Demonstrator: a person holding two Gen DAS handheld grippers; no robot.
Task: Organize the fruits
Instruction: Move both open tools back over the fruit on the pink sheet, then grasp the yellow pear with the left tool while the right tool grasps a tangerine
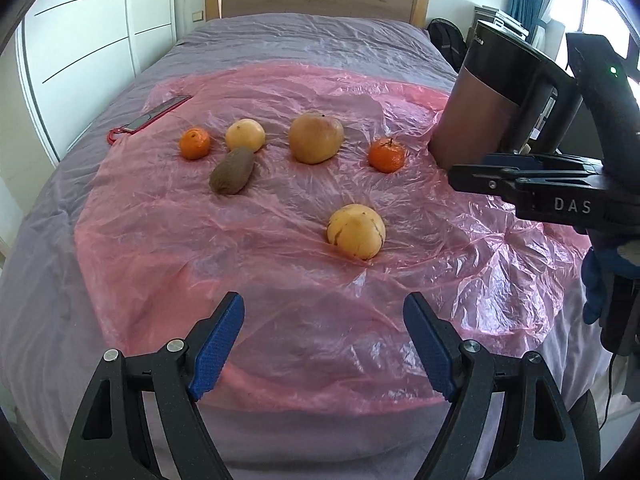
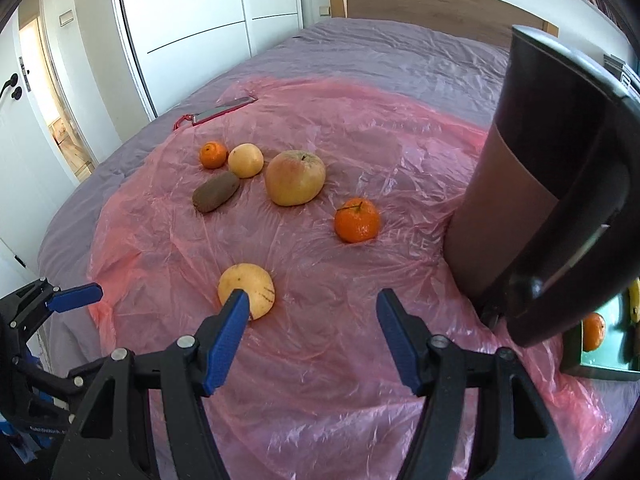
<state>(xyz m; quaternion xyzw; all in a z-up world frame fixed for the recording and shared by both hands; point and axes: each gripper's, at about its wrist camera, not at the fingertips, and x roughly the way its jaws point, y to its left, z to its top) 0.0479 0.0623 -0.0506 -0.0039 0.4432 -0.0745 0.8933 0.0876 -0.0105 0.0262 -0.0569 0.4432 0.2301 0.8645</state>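
Several fruits lie on a pink plastic sheet (image 1: 280, 280) on a bed: a near yellow fruit (image 1: 356, 231) (image 2: 246, 290), a large apple (image 1: 316, 138) (image 2: 295, 177), a right mandarin (image 1: 386, 155) (image 2: 357, 220), a left mandarin (image 1: 194, 143) (image 2: 213, 155), a pale yellow fruit (image 1: 245, 135) (image 2: 245, 160) and a brown kiwi (image 1: 233, 170) (image 2: 216, 197). My left gripper (image 1: 323, 346) is open and empty, short of the near yellow fruit. My right gripper (image 2: 312, 336) is open and empty, its left finger just in front of that fruit; it also shows in the left wrist view (image 1: 520, 184).
A tall dark kettle-like jug (image 1: 500, 96) (image 2: 552, 184) stands at the right on the sheet. Behind it a green tray (image 2: 600, 364) holds a mandarin (image 2: 593, 332) and a banana (image 2: 634, 300). A red-cased phone (image 1: 156, 117) (image 2: 224, 110) lies far left. Wardrobe doors stand left of the bed.
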